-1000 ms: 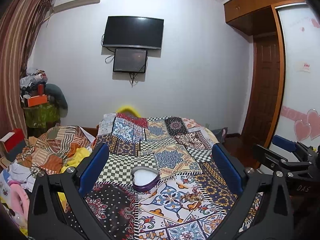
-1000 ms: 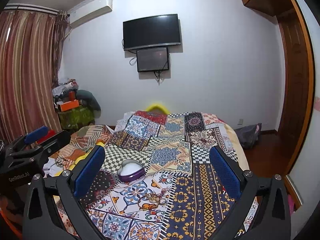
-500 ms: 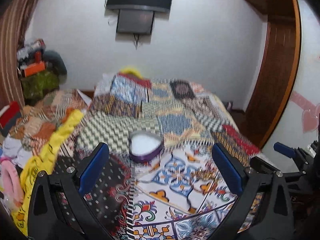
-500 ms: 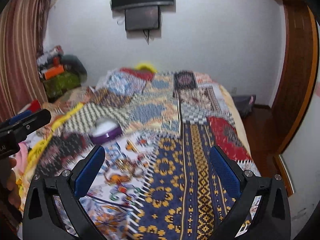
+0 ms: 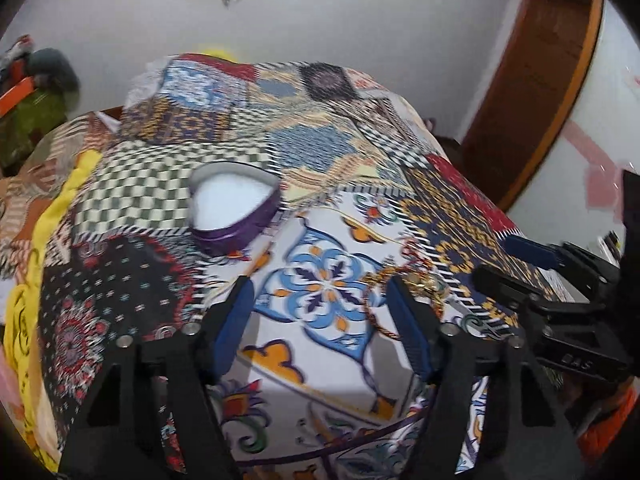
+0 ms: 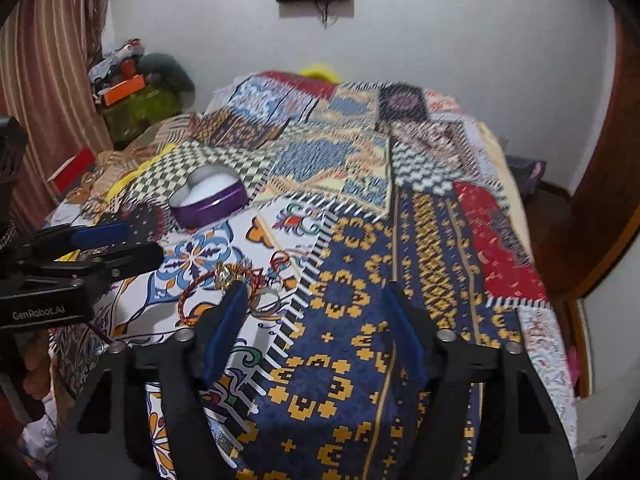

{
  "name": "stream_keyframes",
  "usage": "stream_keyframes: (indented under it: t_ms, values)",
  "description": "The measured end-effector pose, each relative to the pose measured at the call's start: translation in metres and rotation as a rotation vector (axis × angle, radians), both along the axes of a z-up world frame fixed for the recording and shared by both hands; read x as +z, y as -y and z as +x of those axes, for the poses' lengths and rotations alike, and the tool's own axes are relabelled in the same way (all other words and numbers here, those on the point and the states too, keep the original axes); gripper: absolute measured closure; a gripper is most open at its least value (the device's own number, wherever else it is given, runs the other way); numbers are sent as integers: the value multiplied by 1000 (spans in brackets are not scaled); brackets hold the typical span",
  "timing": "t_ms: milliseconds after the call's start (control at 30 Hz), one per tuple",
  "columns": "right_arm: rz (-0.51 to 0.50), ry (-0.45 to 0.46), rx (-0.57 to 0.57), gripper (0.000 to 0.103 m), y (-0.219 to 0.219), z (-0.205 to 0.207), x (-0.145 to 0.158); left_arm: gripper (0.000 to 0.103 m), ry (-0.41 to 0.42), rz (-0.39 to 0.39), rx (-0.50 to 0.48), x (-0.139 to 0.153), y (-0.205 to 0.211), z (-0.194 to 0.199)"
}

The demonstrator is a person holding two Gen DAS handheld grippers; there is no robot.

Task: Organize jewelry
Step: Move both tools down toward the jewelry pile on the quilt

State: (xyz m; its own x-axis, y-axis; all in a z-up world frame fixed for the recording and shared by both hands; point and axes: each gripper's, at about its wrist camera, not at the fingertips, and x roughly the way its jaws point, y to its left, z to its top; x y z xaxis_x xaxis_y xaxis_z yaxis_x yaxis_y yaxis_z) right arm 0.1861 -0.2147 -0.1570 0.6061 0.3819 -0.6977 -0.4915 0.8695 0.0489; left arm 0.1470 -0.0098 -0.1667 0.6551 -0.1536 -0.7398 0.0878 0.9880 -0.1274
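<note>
The left claw (image 5: 320, 304), jaws wide apart and holding nothing, has tipped down from the far wall toward the patchwork bedspread (image 5: 328, 372), with the open heart-shaped box (image 5: 234, 212) ahead to its left. The tangle of bangles and chain (image 6: 240, 284) lies just off its right finger. The right claw (image 6: 312, 312), equally open and empty, has dropped in beside that tangle, so a first pickup looks close.

The right gripper (image 6: 316, 300) hovers with jaws apart above a patchwork bedspread (image 6: 400, 208). A tangle of bracelets (image 6: 240, 284) lies just beside its left finger (image 6: 228, 320). Farther left sits a purple heart-shaped box (image 6: 208, 196); the left gripper (image 6: 108, 244) reaches in at near left.
</note>
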Motion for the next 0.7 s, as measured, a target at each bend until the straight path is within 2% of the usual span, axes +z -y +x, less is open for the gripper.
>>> stream_keyframes:
  t_ms: [133, 300, 700]
  values:
    - [24, -53, 19, 52, 4, 4, -5, 52, -19, -4, -88, -5, 18, 8]
    - [39, -94, 43, 59, 6, 6, -8, 72, -42, 0, -166, -13, 41, 15]
    - [31, -155, 96, 60, 5, 14, -15, 73, -95, -66, -210, -21, 48, 35]
